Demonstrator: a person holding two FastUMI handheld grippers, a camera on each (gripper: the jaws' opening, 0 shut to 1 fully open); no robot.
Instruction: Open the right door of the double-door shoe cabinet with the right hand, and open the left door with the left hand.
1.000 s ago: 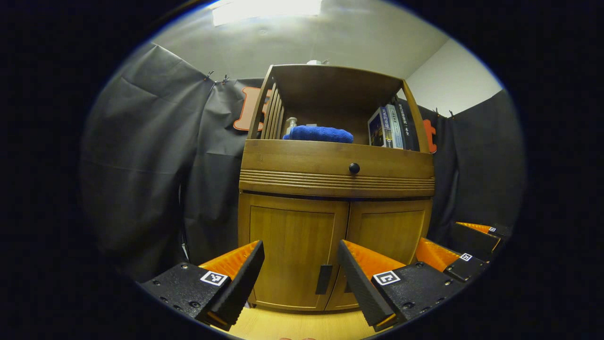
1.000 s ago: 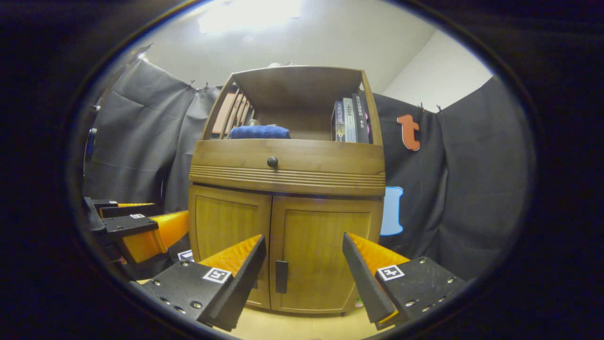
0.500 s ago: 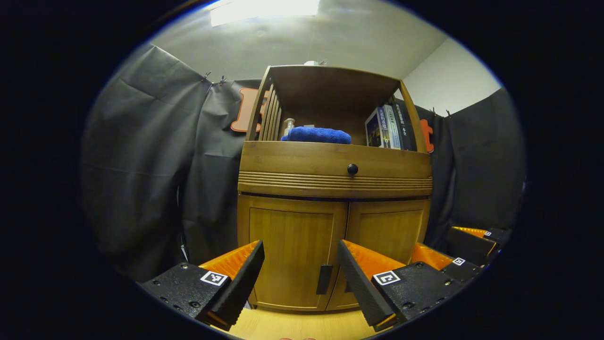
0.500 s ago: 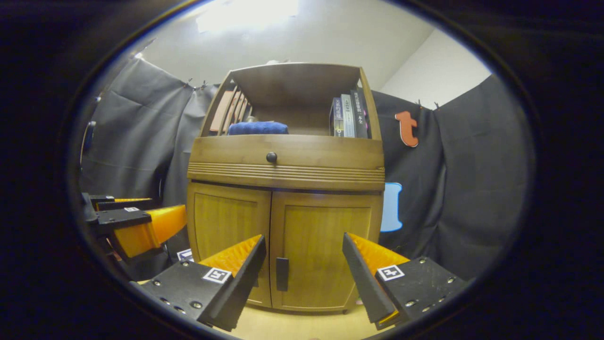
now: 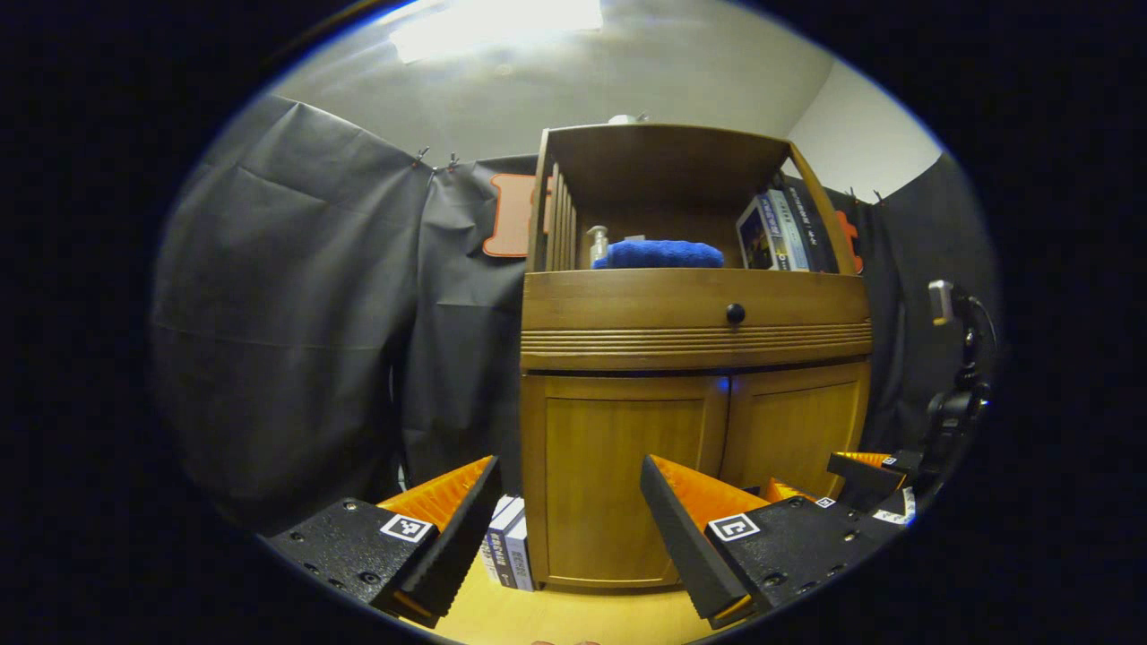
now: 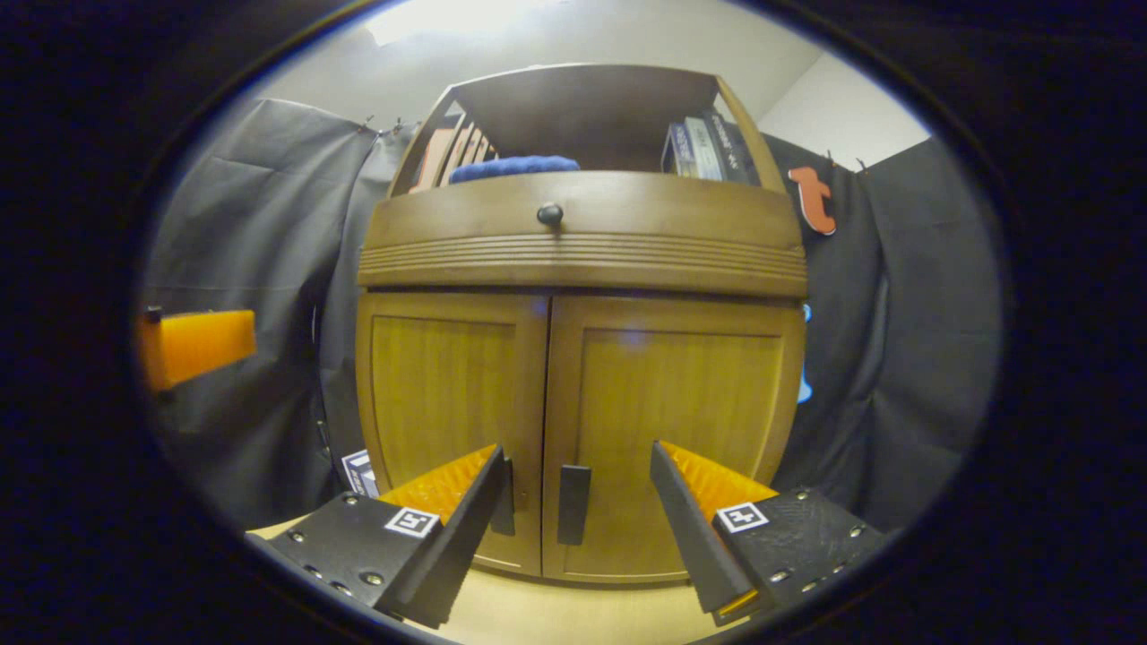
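Note:
The wooden shoe cabinet (image 6: 582, 260) stands straight ahead with both lower doors shut. In the right gripper view the right door (image 6: 681, 403) and left door (image 6: 444, 385) loom close, each with a dark handle by the centre seam. My right gripper (image 6: 578, 524) is open, and the right door's handle (image 6: 573, 504) sits between its fingers, a short way ahead. In the left gripper view my left gripper (image 5: 569, 528) is open, farther back, facing the left door (image 5: 618, 484). My right gripper (image 5: 820, 477) shows low in front of the right door (image 5: 793, 430).
A drawer with a round knob (image 6: 549, 214) runs above the doors. The open shelf holds a blue towel (image 5: 659, 254) and upright books (image 5: 775, 237). More books (image 5: 509, 542) stand on the floor at the cabinet's left side. A camera mount (image 5: 954, 358) stands at the right.
My right gripper has moved in close to the doors, which now loom much larger. The left gripper has swung left, so the cabinet sits farther right in its view.

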